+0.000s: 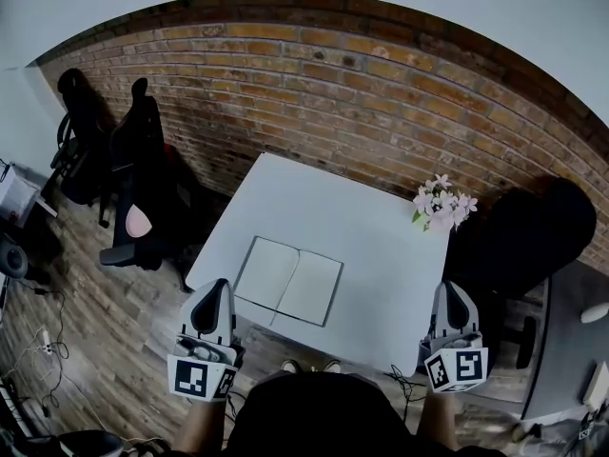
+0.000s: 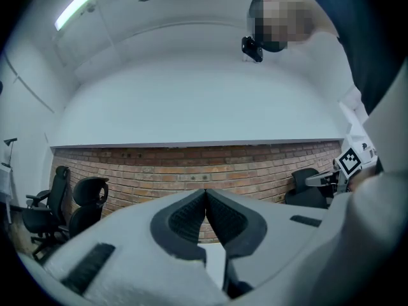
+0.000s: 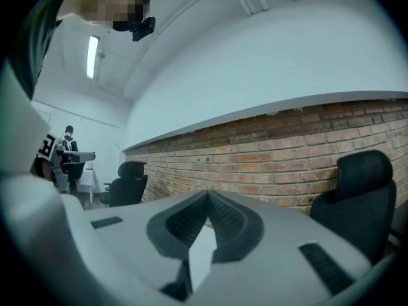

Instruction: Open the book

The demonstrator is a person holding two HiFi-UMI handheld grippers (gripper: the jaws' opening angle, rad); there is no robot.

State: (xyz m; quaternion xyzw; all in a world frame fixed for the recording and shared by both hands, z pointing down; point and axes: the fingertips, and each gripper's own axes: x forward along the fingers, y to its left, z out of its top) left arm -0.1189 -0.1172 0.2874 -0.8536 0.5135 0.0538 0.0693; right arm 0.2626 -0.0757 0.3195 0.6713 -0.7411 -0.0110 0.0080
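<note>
While the book (image 1: 288, 280) lies spread open and flat on the white table (image 1: 381, 227), ahead of both grippers, its spine runs away from me and its pages span sideways. My left gripper (image 1: 213, 293) hangs just beside its near-left corner, nearer than the right gripper (image 1: 453, 295). Both pairs of jaws are closed tip to tip, holding nothing.
</note>
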